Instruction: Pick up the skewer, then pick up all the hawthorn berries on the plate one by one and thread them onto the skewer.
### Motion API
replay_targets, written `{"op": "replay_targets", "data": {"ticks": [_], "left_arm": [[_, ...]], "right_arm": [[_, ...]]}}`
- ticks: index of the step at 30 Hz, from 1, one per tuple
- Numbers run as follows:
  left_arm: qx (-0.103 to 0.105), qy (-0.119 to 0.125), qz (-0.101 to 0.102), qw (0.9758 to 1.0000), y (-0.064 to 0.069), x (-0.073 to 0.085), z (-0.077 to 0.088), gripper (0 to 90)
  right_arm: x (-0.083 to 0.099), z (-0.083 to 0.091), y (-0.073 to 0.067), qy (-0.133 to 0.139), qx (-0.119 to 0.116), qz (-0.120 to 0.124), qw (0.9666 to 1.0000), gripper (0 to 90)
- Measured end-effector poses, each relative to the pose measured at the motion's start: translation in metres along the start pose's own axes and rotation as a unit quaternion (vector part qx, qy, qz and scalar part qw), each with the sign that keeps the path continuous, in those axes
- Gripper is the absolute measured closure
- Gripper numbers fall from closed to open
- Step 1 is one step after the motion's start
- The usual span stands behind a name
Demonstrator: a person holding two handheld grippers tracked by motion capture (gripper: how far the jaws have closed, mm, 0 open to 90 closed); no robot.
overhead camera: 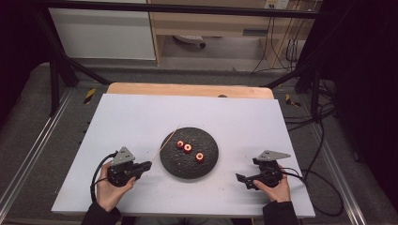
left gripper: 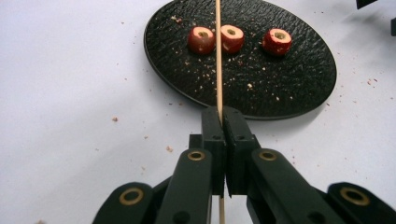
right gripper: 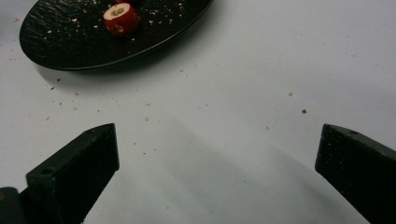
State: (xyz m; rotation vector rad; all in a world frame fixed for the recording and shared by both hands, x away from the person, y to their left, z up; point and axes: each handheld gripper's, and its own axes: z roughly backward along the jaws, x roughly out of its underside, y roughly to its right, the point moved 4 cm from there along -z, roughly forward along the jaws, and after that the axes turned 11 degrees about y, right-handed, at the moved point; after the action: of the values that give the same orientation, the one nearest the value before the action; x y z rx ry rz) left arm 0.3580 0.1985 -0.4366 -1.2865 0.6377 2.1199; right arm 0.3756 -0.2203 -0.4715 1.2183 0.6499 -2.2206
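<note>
At the bottom of the high view, two hands enter the frame, each bearing a gripper. The left gripper (overhead camera: 149, 164), lower left of centre, has its jaws pressed together on a thin wooden skewer (overhead camera: 167, 141); in the left gripper view the skewer (left gripper: 218, 60) runs up the middle of the frame from between the closed jaws, passing over the near rim of the plate. The right gripper (overhead camera: 240, 180), lower right of centre, stands with its jaws wide apart and nothing between them; in the right gripper view bare white table (right gripper: 243, 140) lies between the two jaws.

Beyond the grippers, at the centre of the high view, a round black plate (overhead camera: 187, 166) rests on the white table (overhead camera: 141, 117). Three red fruit pieces (overhead camera: 187, 148) with hollowed cores lie on it in a row, slightly apart from one another. In the left gripper view the skewer crosses between the left piece (left gripper: 201, 39) and the middle piece (left gripper: 232, 37); whether it touches either cannot be told. Crumbs are scattered over the plate and the nearby table surface.
</note>
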Motion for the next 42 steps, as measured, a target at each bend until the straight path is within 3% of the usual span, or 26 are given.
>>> {"op": "replay_targets", "data": {"ticks": [14,19,27,35,42], "left_arm": [[0.009,0.013,0.001,0.9999,-0.009,0.018,0.009,88.0],[0.012,0.016,0.004,0.9998,-0.008,0.022,0.009,88.0],[0.017,0.021,0.0,0.9996,-0.006,0.023,0.011,88.0],[0.021,0.02,0.005,0.9996,-0.007,0.025,0.01,87.9],[0.025,0.018,0.012,0.9994,-0.008,0.027,0.008,88.0]], "right_arm": [[-0.026,-0.023,-0.025,-0.007,-0.007,0.015,0.9998,0.5],[-0.035,-0.03,-0.034,-0.006,-0.019,0.016,0.9997,0.6],[-0.043,-0.042,-0.041,-0.012,-0.02,0.021,0.9995,1.3],[-0.054,-0.061,-0.051,-0.037,-0.028,0.029,0.9985,1.7],[-0.071,-0.08,-0.064,-0.069,-0.036,0.059,0.9952,4.2]]}}
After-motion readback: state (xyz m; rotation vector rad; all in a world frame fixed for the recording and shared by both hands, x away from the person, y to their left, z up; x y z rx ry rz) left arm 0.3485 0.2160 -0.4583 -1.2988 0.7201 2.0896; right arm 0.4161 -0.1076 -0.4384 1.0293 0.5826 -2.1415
